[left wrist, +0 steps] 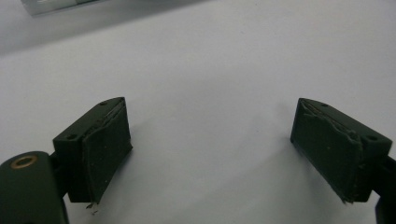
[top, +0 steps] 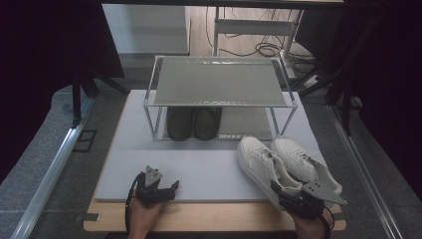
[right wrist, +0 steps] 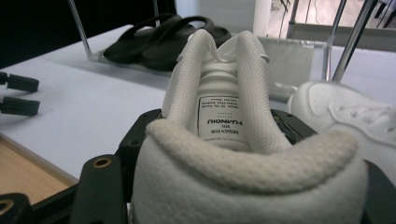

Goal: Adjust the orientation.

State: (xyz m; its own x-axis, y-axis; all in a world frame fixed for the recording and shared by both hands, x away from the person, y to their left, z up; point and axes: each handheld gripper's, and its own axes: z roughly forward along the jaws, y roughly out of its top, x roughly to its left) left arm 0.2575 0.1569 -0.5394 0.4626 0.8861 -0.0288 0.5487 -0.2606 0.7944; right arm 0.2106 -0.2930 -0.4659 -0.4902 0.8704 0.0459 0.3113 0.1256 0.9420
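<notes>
We're gripping the left white sneaker [top: 259, 167] by its heel w/ the right tool [top: 291, 195], jaws clamped on either side of the heel collar, and judging by the rack [top: 219, 102] behind, it's prob going on a shelf. IMO the thing to get right here: we're keeping the squeeze firm but not crushing the padded collar, and lifting the heel straight so the toe isn't dragging on the grey mat [top: 199, 169] or bumping the other white sneaker [top: 306, 162], which is lying just beside it. We're also aiming clear of the black slippers [top: 194, 123] on the bottom shelf. Right hand is coming in low from the worktop's near edge, tool pointing fwd and slightly inward. Left tool [top: 166, 188] is resting on the mat, jaws wide apart, nothing btwn them.
</notes>
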